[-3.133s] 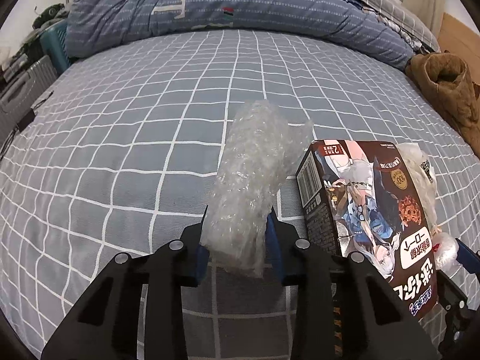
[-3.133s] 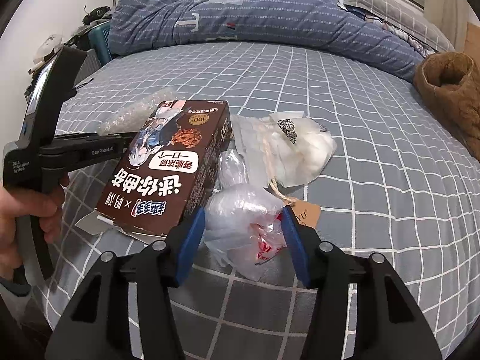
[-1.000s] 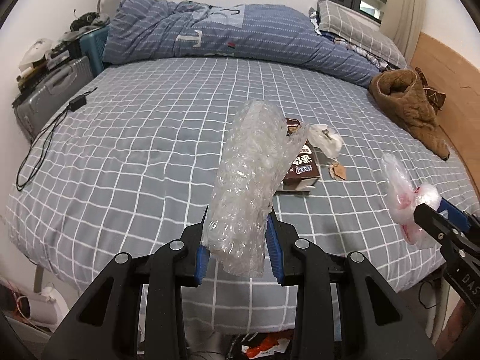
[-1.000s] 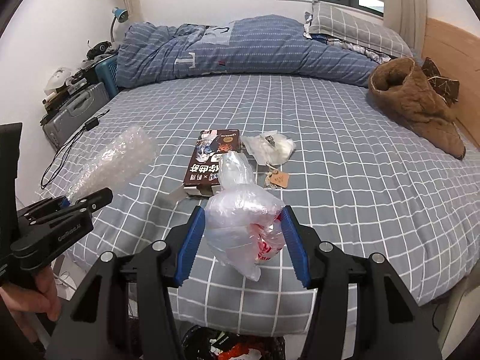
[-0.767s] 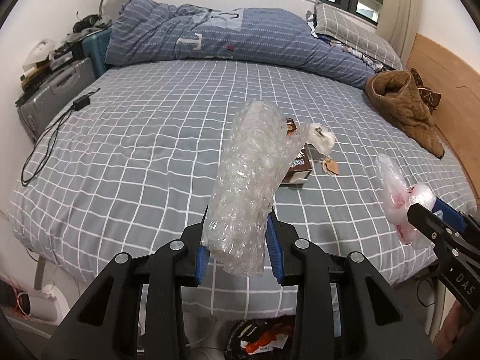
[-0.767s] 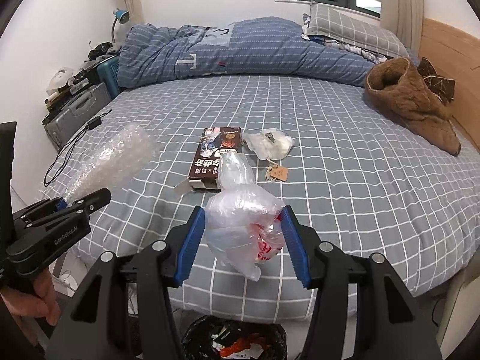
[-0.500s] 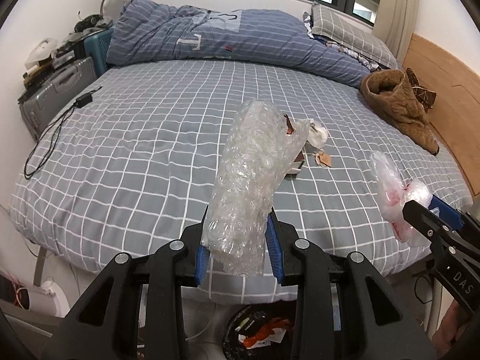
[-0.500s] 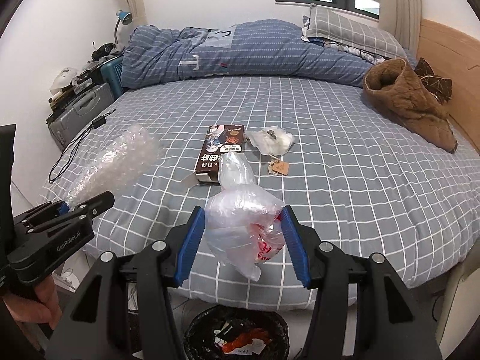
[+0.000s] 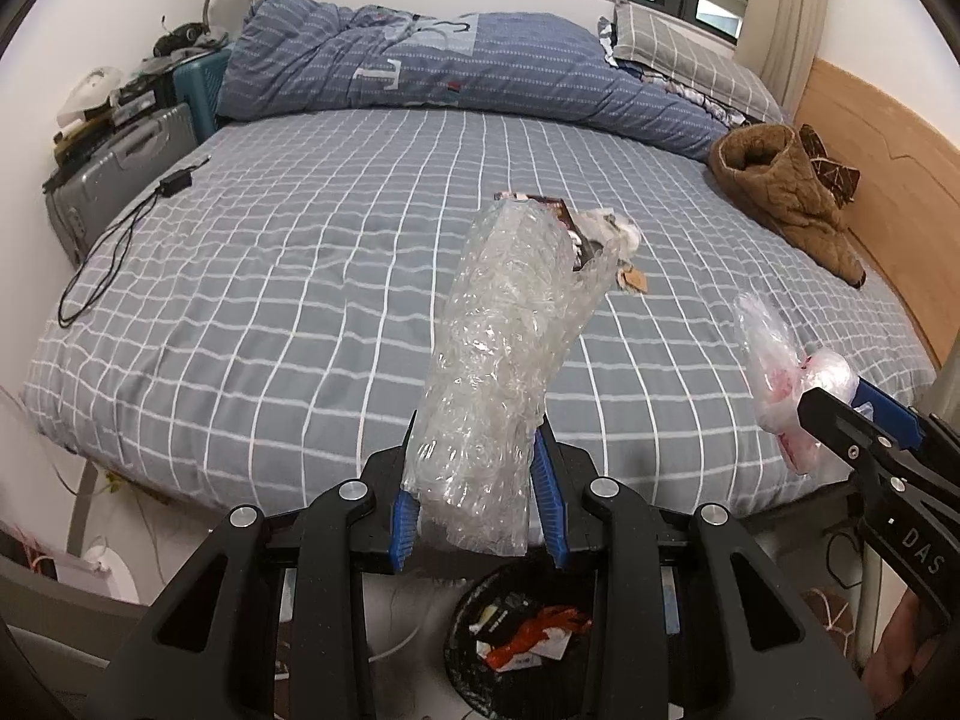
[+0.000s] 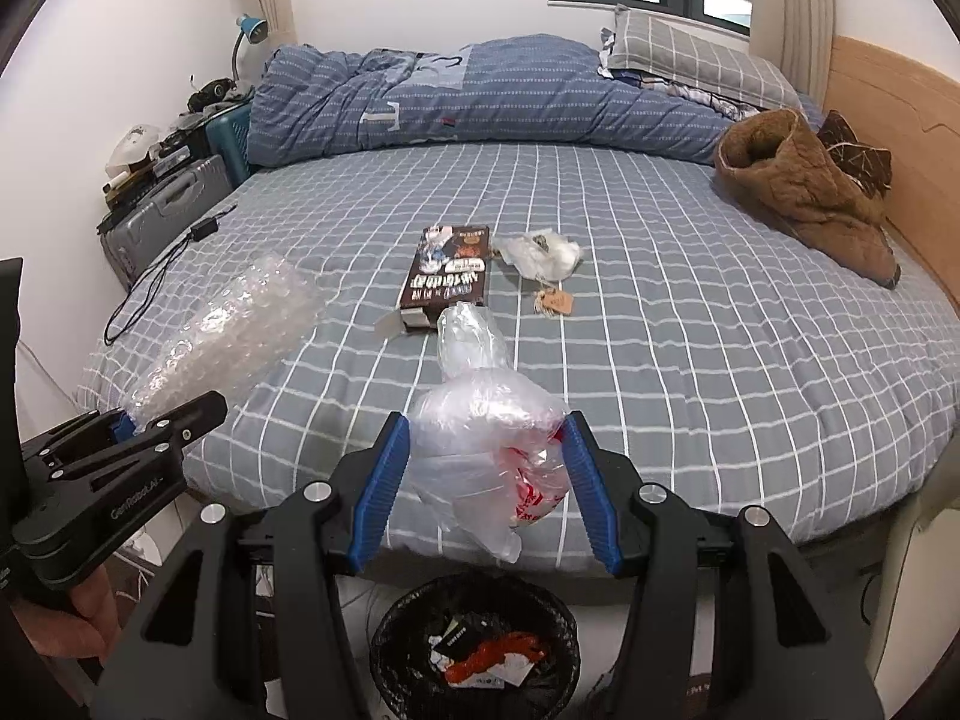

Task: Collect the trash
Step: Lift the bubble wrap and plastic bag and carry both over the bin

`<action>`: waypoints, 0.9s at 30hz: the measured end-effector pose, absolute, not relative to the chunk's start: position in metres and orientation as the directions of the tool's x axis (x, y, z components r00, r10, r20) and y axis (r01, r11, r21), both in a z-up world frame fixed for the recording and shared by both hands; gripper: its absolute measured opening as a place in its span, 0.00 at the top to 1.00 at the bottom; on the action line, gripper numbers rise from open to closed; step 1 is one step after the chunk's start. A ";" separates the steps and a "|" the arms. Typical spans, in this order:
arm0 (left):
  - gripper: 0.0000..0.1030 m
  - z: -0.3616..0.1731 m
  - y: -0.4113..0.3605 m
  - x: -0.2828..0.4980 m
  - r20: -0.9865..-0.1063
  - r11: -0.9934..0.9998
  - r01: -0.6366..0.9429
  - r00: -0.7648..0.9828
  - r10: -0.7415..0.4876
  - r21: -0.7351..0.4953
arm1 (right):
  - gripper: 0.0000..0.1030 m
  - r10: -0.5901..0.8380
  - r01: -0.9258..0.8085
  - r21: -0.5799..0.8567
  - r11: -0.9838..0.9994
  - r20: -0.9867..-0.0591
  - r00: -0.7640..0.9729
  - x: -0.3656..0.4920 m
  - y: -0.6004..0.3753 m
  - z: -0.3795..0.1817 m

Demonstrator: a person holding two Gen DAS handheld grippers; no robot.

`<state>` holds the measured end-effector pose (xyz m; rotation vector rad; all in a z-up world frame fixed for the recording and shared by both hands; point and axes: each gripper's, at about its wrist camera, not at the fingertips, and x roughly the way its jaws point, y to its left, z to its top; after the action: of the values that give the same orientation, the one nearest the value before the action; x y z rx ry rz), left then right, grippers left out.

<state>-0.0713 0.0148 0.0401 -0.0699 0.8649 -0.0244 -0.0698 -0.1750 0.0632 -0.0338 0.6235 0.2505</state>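
- Bubble wrap [image 9: 498,360] pinched upright in my left gripper [image 9: 477,504], long axis pointing away; the trash bin [image 9: 522,636] sits directly below my fingertips.
- Plastic bag [image 10: 489,450] clamped in my right gripper [image 10: 486,486], with the bin [image 10: 474,648] straight underneath; both hands look about equally near, so I'd drop downward.

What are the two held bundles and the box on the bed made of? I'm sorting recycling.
Bubble wrap: clear plastic film, visible air bubbles. Plastic bag: thin, crinkled, translucent film with red print. Box: apparently printed cardboard, slightly glossy, with an open end flap.
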 end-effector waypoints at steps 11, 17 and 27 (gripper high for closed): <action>0.69 0.021 0.006 -0.111 -0.779 0.998 0.006 0.625 -0.058 -0.070 | 0.50 0.207 -0.233 0.037 0.972 -0.603 0.770 -0.106 -0.177 0.037; 0.69 0.013 -0.001 -0.130 -0.785 0.998 0.020 0.617 -0.064 -0.065 | 0.50 0.202 -0.234 0.030 0.972 -0.614 0.763 -0.122 -0.177 0.024; 0.69 -0.010 0.000 -0.154 -0.805 0.998 0.018 0.590 -0.061 -0.062 | 0.50 0.190 -0.224 0.029 0.974 -0.640 0.745 -0.142 -0.177 -0.007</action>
<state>-0.1539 -0.0003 -0.0096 -0.0492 0.9383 -0.0457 -0.1424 -0.1768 -0.0066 -0.0512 0.6949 0.2268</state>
